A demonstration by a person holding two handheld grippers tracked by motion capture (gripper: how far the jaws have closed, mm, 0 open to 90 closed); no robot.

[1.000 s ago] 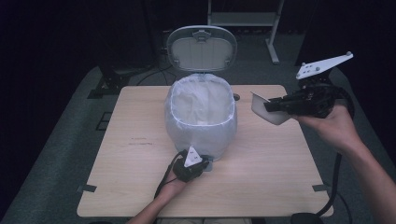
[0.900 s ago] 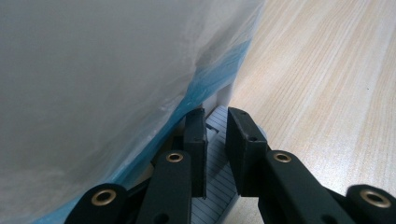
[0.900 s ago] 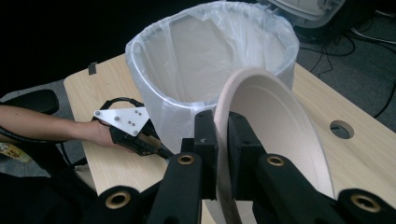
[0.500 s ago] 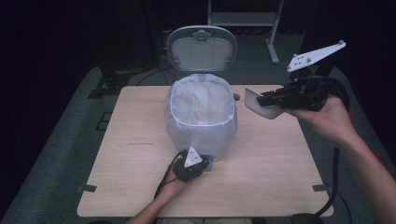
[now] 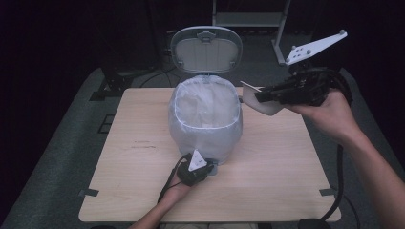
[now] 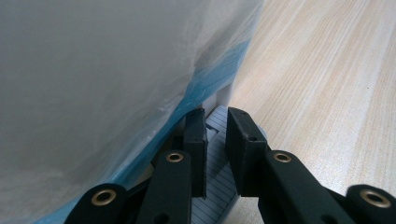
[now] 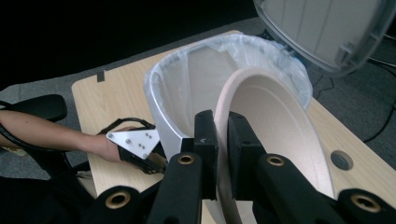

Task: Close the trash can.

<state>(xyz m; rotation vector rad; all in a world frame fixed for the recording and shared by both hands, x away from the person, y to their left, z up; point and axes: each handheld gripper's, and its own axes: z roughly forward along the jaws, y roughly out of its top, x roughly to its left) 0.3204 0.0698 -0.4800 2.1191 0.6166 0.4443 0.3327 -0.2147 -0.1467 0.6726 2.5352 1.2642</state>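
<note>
My right gripper point(image 5: 261, 95) has carried the beige moulded-fibre plate point(image 5: 260, 102) from about three o'clock of the bag-lined white pedal bin point(image 5: 205, 119) in toward its rim, and has tipped so the grey three-cornered plate point(image 5: 313, 47) now stands higher.

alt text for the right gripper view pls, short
The right gripper pinches the rim of a pale paper plate, held on edge beside an open bin lined with a clear bag. Beyond, the left gripper sits at the bin's base on a wooden table.
</note>
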